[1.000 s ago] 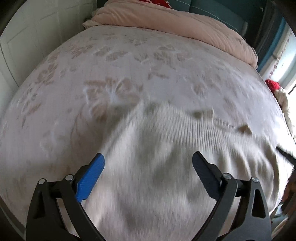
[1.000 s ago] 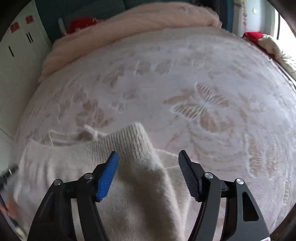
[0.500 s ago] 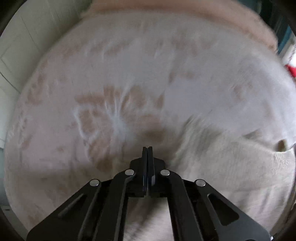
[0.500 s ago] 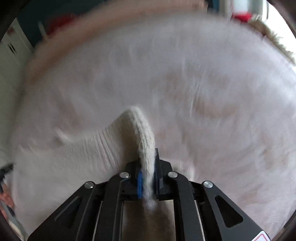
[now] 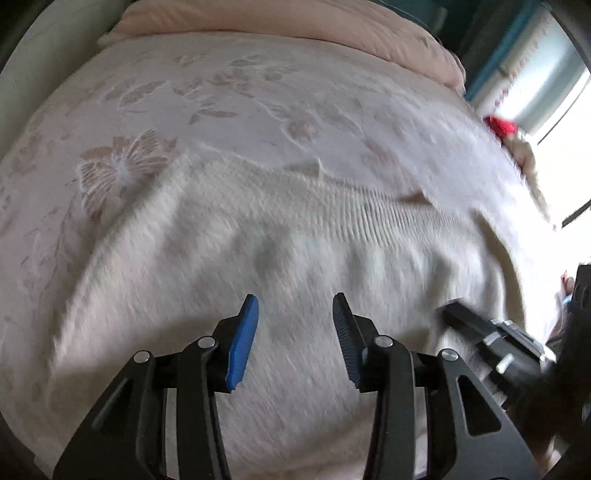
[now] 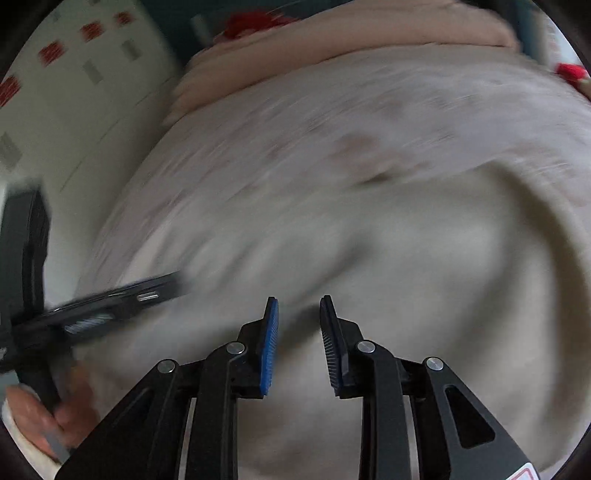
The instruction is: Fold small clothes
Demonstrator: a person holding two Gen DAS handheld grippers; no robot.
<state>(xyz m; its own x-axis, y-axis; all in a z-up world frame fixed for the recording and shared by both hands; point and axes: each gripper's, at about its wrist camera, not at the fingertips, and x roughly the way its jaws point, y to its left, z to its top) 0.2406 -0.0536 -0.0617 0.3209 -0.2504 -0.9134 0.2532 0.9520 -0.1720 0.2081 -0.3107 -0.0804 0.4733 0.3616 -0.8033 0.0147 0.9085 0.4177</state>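
Where the left wrist view looks down its own fingers, the left gripper hangs with its jaws parted and nothing between them, one pad blue and the other dark, just above a cream knitted sweater spread on the bed. The same view catches the right gripper at lower right, close over the sweater's right part; its jaw gap cannot be read from this angle. Beyond the fingers, the ribbed hem band of the sweater crosses the frame, sharp enough to count as ribbing, and past it lies the pale bedspread with its flower pattern, then a pink quilt at the far edge and a red item near the window. The right wrist view is heavily blurred: it shows the right gripper with its jaws narrowly apart and empty over the sweater, whose knit texture is lost here. Only this view shows the person's left hand on the left gripper at lower left, and a white cabinet beyond the bed.
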